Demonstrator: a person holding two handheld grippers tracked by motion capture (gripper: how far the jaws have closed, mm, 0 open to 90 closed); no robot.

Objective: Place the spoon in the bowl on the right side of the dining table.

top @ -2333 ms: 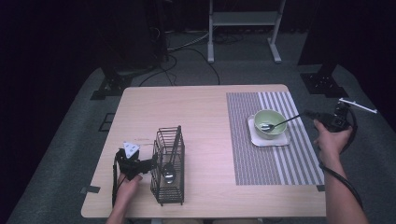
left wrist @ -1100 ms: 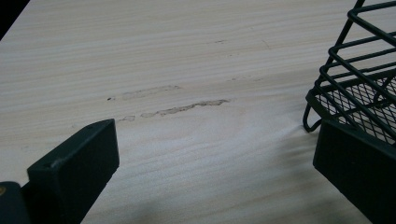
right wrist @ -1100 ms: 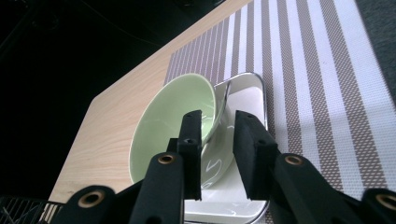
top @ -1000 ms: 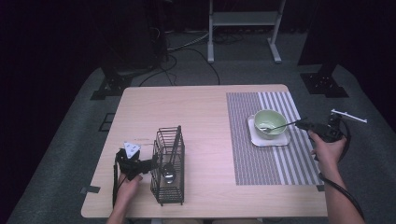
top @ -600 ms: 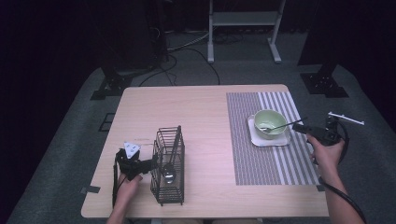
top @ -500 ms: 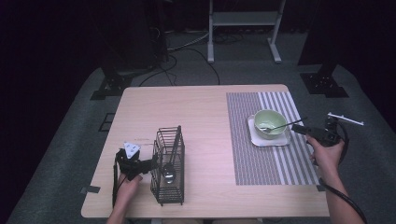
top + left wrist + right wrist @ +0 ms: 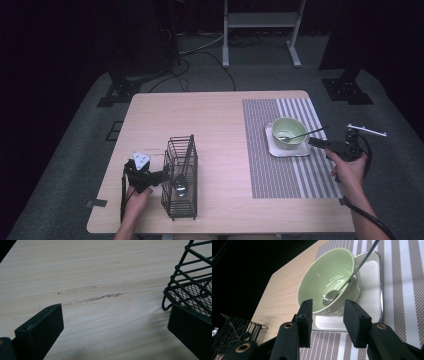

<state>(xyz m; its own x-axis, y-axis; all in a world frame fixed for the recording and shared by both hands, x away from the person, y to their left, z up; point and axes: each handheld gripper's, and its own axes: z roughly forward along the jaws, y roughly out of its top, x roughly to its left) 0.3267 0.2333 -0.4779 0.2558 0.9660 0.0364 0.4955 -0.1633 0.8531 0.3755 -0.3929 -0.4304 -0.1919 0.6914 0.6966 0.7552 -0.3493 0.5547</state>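
Note:
A pale green bowl (image 7: 287, 130) stands on a white square plate (image 7: 301, 151) on the striped placemat (image 7: 280, 175). A metal spoon (image 7: 303, 134) rests in it, with the handle up over the right rim. My right gripper (image 7: 315, 142) is just right of the plate and points at the bowl. In the right gripper view it (image 7: 327, 308) is open, the bowl (image 7: 322, 275) and spoon (image 7: 331, 295) close beyond its jaws. My left gripper (image 7: 161, 175) is open beside the black wire basket (image 7: 180, 150), with bare wood between its jaws (image 7: 112, 313) and the basket's corner (image 7: 190, 282) at its right jaw.
The wire basket holds an upright metal utensil (image 7: 180, 184). The wooden table (image 7: 215, 130) is bare between basket and placemat. A stand's legs (image 7: 260, 30) and cables lie on the floor beyond the far edge. The basket (image 7: 234, 332) sits far off in the right gripper view.
My right gripper has come down and leftward from beyond the table's right edge to just beside the plate. The left gripper and basket have stayed put.

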